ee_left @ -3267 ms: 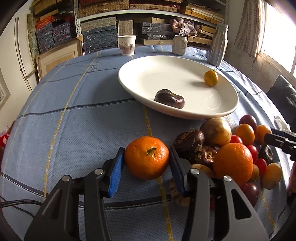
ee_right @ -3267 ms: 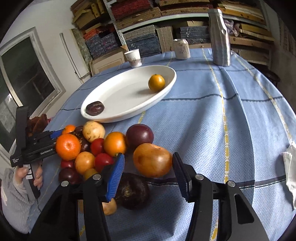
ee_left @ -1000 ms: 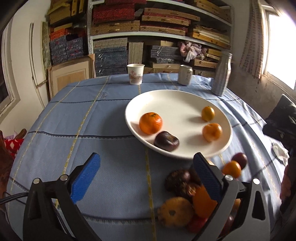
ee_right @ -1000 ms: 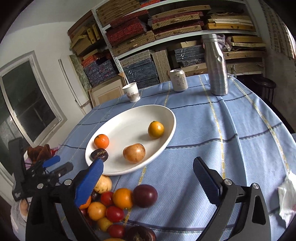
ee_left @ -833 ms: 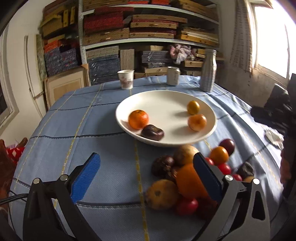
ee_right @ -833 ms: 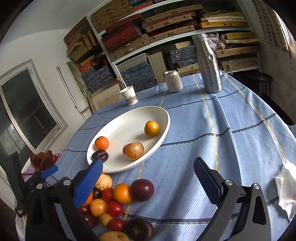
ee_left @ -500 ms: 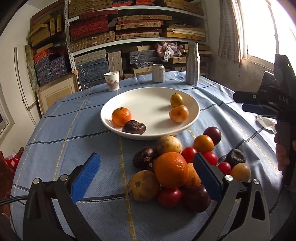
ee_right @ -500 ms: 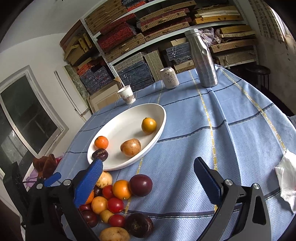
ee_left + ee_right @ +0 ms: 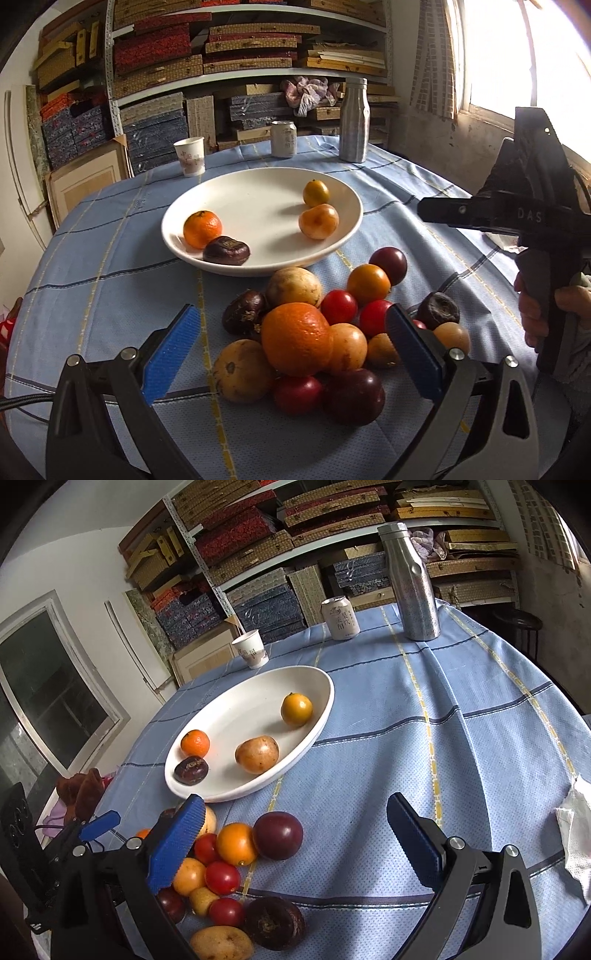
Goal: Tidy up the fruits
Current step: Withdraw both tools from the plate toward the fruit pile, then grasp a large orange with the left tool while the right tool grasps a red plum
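White plate (image 9: pixel 347 229) holds 4 fruits; mixed fruit pile (image 9: pixel 332 332) lies beside it.

A round worktop under a pale blue cloth with yellow and dark stripes (image 9: pixel 461 701) stands before white metal shelving (image 9: pixel 251 70) packed with woven straw-coloured, red and dark blue boxes. Daylight pours through a bright window (image 9: pixel 517 55) beside a stained plaster wall (image 9: pixel 436 147). A dark-paned white-framed window (image 9: pixel 48 690) sits in the plain white wall.
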Motion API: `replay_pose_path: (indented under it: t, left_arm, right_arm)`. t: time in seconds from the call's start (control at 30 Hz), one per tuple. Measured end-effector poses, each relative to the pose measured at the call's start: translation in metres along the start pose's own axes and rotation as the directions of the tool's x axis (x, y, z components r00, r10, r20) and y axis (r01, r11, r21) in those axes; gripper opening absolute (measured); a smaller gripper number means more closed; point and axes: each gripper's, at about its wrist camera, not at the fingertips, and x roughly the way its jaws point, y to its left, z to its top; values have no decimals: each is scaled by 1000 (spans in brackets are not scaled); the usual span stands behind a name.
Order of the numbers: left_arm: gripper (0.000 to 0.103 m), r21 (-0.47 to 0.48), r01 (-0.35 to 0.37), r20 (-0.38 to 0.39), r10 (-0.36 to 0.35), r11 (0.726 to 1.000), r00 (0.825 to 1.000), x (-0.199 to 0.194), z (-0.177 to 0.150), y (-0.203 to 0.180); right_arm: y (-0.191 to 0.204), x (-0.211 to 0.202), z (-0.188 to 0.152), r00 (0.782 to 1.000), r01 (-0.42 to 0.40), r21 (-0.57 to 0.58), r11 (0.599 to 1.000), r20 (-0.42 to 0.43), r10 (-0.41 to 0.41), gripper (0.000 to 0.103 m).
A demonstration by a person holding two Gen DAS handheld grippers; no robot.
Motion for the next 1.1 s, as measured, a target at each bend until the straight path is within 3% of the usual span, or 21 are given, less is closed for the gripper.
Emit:
replay_pose_path:
  t: [0.07,0.1,0.13,0.27,0.63,0.87,1.03,1.1]
  left_arm:
    - [86,-7,25,-14,-25,1000,1000,4,1,0]
    - [69,-16,48,-29,-48,999,998,7,1,1]
    - [60,-27,68,-45,-69,997,997,10,1,2]
    - [59,-93,114,-72,-121,989,990,18,0,12]
    - [47,-81,62,-117,-71,995,991,18,-5,8]
    - [45,-57,90,-132,-97,994,987,18,-6,3]
    - [45,-81,119,-143,-130,990,981,21,-6,8]
    - [45,-90,127,-142,-139,988,980,22,-6,9]
  right_arm:
    - [2,3,-1,1000,5,-10,1000,-13,-5,99]
    - [3,4,-1,1000,8,-14,1000,-19,-8,99]
    - [3,5,-2,1000,8,-16,1000,-23,-9,99]
    - [2,5,-2,1000,7,-10,1000,-23,-7,99]
    - [14,23,-9,994,-15,-91,996,-106,5,99]
    - [13,40,-14,979,-73,-58,996,-193,61,76]
    - [7,47,-17,969,-123,-10,992,-219,118,73]
    - [2,48,-17,963,-152,31,988,-221,155,66]
